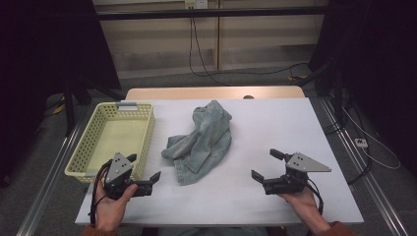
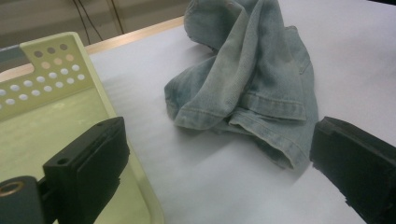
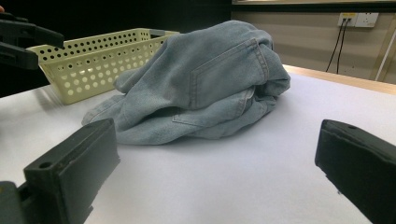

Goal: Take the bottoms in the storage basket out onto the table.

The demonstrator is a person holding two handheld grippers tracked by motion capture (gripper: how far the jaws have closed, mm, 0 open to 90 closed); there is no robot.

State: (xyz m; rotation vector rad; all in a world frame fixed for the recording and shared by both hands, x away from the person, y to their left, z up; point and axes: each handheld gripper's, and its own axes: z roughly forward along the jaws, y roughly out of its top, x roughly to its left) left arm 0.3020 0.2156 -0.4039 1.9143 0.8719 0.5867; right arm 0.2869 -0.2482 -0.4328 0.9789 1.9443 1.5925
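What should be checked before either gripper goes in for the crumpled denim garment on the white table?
1. Left gripper open and holding nothing: ok, jaws spread wide.
2. Right gripper open and holding nothing: ok, jaws spread wide.
3. Denim garment free of both grippers: ok, it lies crumpled on the table between them, untouched.
4. Path from each gripper to the garment: ok, bare tabletop in between.
5. Yellow basket ready to take it: ok, nothing visible inside, left of the garment.
6. A graspable edge facing the left gripper: ok, a hem lies toward it.
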